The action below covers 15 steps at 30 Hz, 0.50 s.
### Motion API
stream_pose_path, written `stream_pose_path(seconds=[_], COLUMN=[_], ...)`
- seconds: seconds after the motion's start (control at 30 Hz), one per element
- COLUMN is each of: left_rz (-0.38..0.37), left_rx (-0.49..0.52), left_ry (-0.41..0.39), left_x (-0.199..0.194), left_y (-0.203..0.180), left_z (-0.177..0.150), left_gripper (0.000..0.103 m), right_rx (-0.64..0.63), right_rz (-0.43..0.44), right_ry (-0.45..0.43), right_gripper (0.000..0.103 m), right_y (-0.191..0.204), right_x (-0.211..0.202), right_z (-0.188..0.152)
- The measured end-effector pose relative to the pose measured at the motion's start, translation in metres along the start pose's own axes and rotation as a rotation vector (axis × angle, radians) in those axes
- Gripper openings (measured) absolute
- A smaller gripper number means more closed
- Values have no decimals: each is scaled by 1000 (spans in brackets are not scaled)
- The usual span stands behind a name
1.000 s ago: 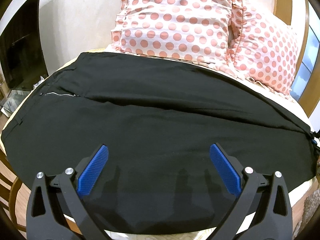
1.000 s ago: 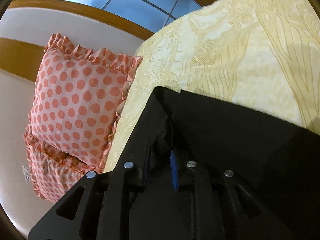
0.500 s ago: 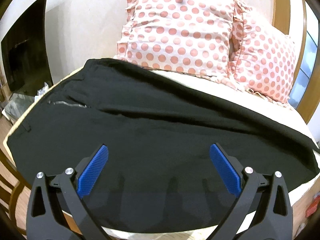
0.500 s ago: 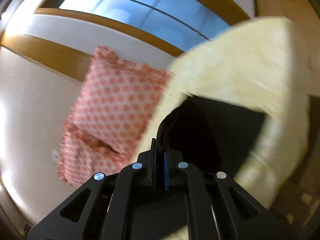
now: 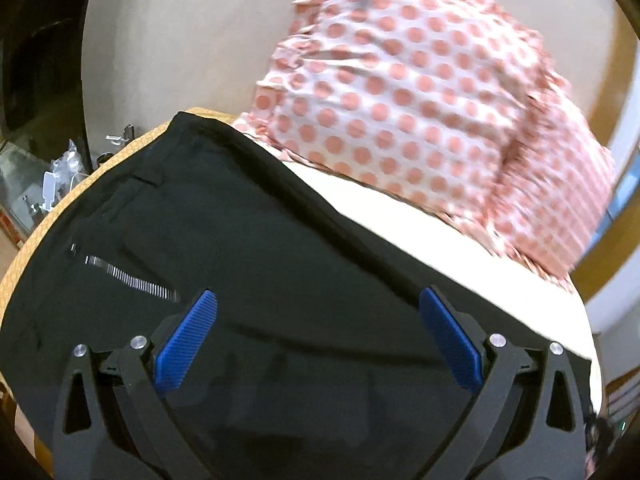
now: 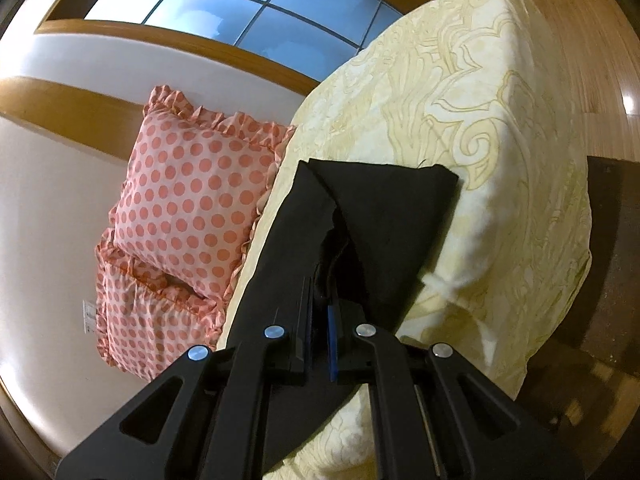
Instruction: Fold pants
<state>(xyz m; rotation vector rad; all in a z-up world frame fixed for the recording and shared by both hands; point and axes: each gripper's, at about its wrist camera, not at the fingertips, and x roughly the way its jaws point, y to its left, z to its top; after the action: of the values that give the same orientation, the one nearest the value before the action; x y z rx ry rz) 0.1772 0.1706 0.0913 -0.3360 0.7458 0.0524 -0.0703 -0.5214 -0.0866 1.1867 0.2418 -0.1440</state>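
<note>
The black pants [image 5: 280, 272] lie spread across the bed, with a silver zipper [image 5: 128, 278] at the left. My left gripper [image 5: 318, 334] is open and empty, its blue pads wide apart just above the cloth. In the right wrist view the leg end of the pants [image 6: 384, 216] lies on the cream bedspread [image 6: 500, 128]. My right gripper [image 6: 320, 316] is shut on the pants' hem cloth and lifts it, so the leg is raised off the bed at my end.
Two pink polka-dot pillows [image 5: 408, 92] [image 6: 188, 200] stand against the wall at the head of the bed. A window [image 6: 248, 12] is above. The bed's edge drops to a wooden floor [image 6: 580, 40] and a dark piece of furniture [image 6: 612, 272]. Clutter [image 5: 52, 176] sits left of the bed.
My right gripper closed on the leg hem and lifted and pulled it back. My left gripper moved left and closer to the waist end, still open.
</note>
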Motion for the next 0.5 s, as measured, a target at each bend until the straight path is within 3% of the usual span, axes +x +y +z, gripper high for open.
stream_pose_path(seconds=[0.13,0.27,0.33,0.43,0.47,0.5], left_rz=[51,91,111,182,189,180], left_rx=[-5,-83,-105,-138,-168,-208], left_ry=[42,121,163,230,253,272], left_x=[48,106,130,165,173,178], left_y=[0,5,7,18,25,33], left_z=[40,78,89,100,101,100], left_gripper=[101,100,91,72,59,39], right_rx=[-7,-7,-10,-15,-17,-20], right_rz=[-7,-10,-20,-29,-30,-32], right_ry=[4,7,11,15,16,17], right_gripper=[6,6,6,6,6,6], right_y=[1,2,3,4,4,5], right_x=[2,2,3,3,3,3], right_z=[3,4,4,5,5,5])
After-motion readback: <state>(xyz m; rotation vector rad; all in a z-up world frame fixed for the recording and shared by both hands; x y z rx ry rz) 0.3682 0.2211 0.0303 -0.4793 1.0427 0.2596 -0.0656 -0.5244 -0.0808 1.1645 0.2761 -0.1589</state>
